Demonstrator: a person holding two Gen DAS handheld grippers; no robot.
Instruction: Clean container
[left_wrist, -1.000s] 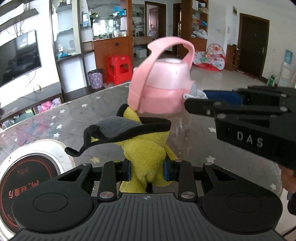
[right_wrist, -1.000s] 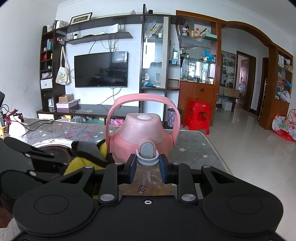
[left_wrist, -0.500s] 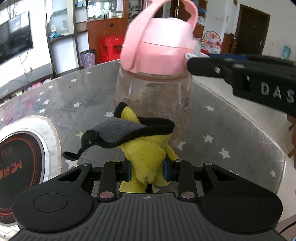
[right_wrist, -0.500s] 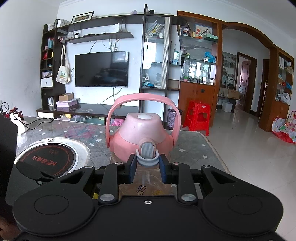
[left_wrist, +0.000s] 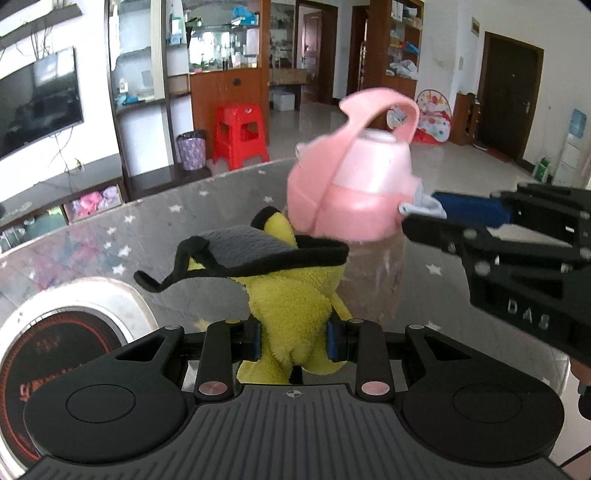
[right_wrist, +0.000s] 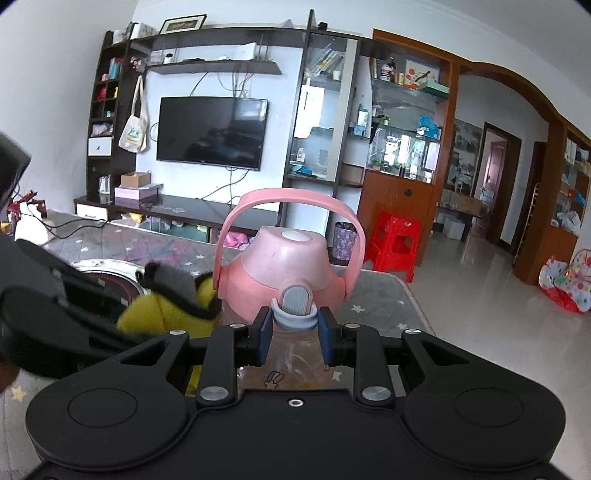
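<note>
Right gripper (right_wrist: 294, 334) clamped on the grey spout tab (right_wrist: 295, 304) of a clear water bottle with a pink lid (left_wrist: 352, 197), steadying the bottle (right_wrist: 291, 363) upright on the star-patterned table (left_wrist: 221, 206) so it cannot slide or tip under a wipe. Left gripper (left_wrist: 294, 341) clenched on a yellow-and-grey cleaning cloth (left_wrist: 284, 280), bunched low between the pads with the grey flap drooping forward. Cloth touching, or all but touching, the bottle's transparent wall just beneath the lid; exact contact hard to judge, with motion blur on lid and handle. Pink carry loop (right_wrist: 291, 218) flipped up, clear of the wall being wiped. Probably mid-wipe on the outer wall, with the side facing the right gripper likely untouched. Grip on the small tab rather than the body leaves the wall open to the cloth, yet gives little leverage: a firm sideways push could twist the bottle out of line. Round induction cooktop (left_wrist: 55, 350) set into the table to the left, apart from both tools.
</note>
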